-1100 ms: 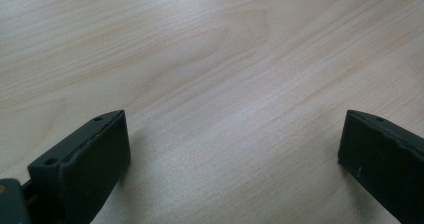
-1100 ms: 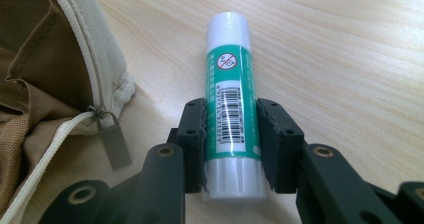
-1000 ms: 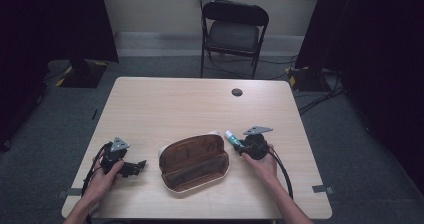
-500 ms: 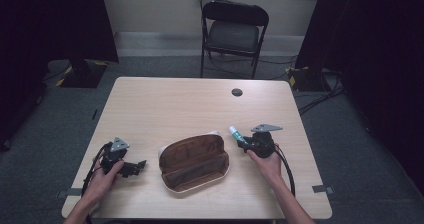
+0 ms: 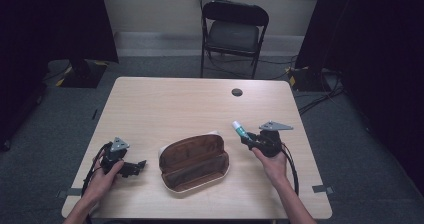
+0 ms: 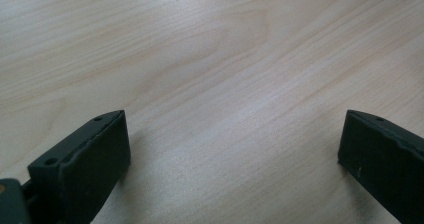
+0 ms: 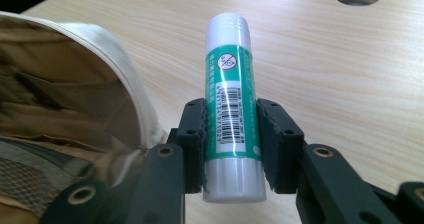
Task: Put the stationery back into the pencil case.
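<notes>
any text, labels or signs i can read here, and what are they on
No word or number reads clearly.
Glue stick in the right gripper: a round prohibition sign, small print and a barcode with digits, all too small or blurred to read.
Pencil case and table: no text visible.

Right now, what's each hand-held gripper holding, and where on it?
The right hand-held gripper clamps a glue stick around its lower body. The left hand-held gripper is open, holding nothing.
</notes>
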The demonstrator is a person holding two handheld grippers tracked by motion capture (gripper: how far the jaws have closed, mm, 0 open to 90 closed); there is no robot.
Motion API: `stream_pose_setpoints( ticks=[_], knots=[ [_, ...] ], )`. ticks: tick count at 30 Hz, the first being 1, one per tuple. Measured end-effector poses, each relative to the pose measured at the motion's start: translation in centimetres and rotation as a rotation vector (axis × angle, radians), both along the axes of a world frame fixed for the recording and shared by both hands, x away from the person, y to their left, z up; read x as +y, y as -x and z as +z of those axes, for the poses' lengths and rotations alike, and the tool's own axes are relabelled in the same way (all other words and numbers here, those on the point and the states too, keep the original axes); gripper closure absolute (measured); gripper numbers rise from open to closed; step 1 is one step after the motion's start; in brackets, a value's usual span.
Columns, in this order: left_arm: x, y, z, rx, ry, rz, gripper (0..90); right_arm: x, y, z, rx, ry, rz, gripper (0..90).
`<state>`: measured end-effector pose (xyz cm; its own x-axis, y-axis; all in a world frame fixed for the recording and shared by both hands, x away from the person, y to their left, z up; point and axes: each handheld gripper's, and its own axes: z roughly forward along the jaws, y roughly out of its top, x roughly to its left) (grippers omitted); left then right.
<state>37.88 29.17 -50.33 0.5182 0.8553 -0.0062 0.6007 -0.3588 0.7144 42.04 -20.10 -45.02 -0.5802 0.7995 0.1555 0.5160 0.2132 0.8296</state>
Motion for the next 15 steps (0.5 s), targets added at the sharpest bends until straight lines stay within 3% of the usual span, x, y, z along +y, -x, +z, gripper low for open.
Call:
stream_pose_setpoints(
  ticks=[15],
  knots=[
    [0.0,0.0,0.0,-0.001,-0.006,-0.003,0.0,1.4,2.2,3.7,-0.075,-0.042,0.074,66.1]
  ],
)
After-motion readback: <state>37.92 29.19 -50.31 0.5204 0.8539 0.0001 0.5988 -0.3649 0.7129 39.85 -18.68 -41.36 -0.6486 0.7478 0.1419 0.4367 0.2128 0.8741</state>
